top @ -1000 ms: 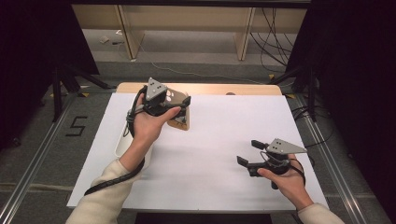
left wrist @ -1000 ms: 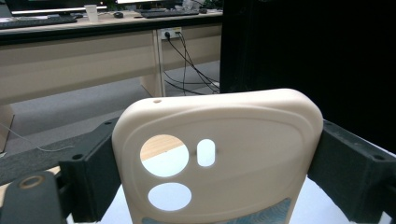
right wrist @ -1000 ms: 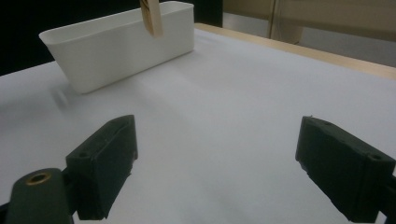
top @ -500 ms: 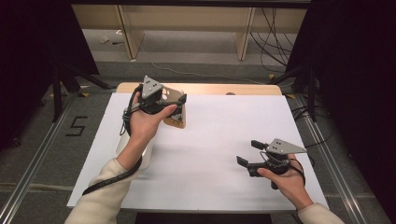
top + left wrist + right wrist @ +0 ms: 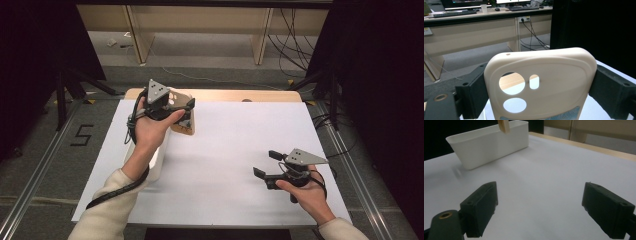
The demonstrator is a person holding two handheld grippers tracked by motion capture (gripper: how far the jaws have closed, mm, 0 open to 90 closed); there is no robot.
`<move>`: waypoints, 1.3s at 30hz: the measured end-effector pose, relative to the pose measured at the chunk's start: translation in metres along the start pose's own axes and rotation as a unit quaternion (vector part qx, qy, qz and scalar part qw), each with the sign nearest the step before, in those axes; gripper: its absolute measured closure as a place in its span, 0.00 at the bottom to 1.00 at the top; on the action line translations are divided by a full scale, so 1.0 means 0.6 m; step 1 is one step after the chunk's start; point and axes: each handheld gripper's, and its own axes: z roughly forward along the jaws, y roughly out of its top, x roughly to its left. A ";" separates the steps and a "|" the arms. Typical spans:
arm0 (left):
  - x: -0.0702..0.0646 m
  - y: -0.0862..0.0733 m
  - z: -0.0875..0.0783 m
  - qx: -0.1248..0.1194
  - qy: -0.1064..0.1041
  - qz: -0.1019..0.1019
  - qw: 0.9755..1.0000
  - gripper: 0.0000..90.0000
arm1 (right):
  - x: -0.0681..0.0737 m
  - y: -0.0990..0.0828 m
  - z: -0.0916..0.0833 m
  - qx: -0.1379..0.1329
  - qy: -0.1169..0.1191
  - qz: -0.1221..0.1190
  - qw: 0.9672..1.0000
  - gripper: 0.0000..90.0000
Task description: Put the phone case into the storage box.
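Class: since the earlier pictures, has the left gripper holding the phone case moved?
Yes: the left gripper with the phone case has drifted slightly leftward and toward the table's far wooden edge.

a black "5" is marked on the floor (image 5: 82, 136) left of the table.

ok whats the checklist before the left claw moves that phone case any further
1. Left claw has both jaws against the sides of the phone case: ok.
2. Case sits straight between the jaws in the left gripper view, not skewed: ok.
3. Case lifted off the white table cover: ok, judging by the high view.
4. White bin upright on the table, open top: ok.
5. Whether anything is inside the bin: cannot tell.
6. Right claw open, nothing between its jaws, well apart from the case: ok.
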 end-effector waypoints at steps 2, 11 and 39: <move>0.003 0.001 -0.001 0.000 0.002 0.001 1.000 0.12 | 0.000 0.000 0.000 0.000 0.000 0.000 1.000 0.16; 0.014 0.004 -0.005 -0.003 0.012 0.002 1.000 0.12 | 0.000 0.000 0.000 0.002 0.002 0.000 1.000 0.16; 0.048 0.009 -0.015 -0.007 0.040 -0.006 0.999 0.12 | 0.000 -0.001 0.001 0.004 0.003 0.000 1.000 0.17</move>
